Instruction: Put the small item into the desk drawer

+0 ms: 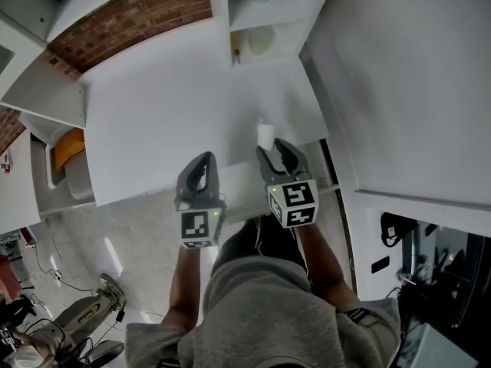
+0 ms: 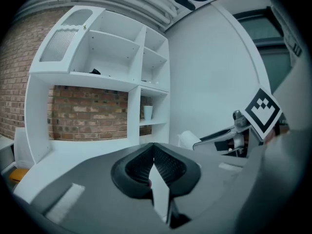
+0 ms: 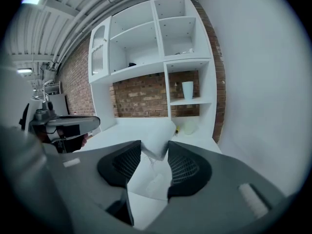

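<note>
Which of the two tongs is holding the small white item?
The right tongs: their jaws are pressed on the small white item. The left tongs are closed together with nothing between them.

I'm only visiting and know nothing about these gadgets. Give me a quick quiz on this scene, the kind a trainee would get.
1. True or false: the left gripper has its jaws closed with nothing between them.
2. What do the jaws of the right gripper hold? A) a small white roll B) a red ball C) a spoon
3. Fill in: the cup stands on a shelf backed by a ___ wall.

Key: 1 true; 2 A; 3 brick.
</note>
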Demonstrator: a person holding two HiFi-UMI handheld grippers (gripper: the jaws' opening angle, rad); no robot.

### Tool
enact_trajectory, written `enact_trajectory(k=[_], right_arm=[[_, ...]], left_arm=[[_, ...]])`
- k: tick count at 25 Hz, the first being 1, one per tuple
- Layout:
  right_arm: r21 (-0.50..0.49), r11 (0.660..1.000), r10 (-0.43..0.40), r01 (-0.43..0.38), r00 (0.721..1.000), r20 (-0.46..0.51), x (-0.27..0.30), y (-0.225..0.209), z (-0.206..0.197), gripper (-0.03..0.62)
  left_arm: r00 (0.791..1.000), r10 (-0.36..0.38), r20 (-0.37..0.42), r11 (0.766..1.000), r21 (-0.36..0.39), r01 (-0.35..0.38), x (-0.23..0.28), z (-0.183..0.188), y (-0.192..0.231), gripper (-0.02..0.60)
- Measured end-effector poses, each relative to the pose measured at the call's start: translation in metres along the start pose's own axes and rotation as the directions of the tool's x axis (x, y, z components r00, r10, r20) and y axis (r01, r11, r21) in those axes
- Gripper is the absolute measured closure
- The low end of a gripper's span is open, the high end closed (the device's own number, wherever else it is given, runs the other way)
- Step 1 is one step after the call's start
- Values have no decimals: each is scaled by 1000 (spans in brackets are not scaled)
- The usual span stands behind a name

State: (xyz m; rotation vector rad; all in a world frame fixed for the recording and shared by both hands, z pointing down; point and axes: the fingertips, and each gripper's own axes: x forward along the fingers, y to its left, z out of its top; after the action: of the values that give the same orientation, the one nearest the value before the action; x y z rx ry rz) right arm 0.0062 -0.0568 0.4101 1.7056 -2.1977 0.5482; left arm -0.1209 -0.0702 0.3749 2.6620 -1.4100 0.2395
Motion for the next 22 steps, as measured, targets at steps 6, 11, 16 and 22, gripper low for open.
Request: enact_trajectory(k=[6,11,16,22], right_arm=[[31,999,-32,33,999,-22,-23,-19,-23,416],[47,998,-43,44,998,-37,-48,-36,-41,417],[62,997,-31,35,997,-65,-58,-50,-66,418],[61,998,-8,16,992,-129,-60,-59,-107,418]], left_arm=[[999,-47,-18,999,-23,47,4,-7,-31,569],[996,-69,-54,997,-25,68,3,-19,-62,569],[995,-65,-73,998,-29,63,5,-35,-81,569],[992,-59,-114,998,-35,56,-3,-68,-100,569]])
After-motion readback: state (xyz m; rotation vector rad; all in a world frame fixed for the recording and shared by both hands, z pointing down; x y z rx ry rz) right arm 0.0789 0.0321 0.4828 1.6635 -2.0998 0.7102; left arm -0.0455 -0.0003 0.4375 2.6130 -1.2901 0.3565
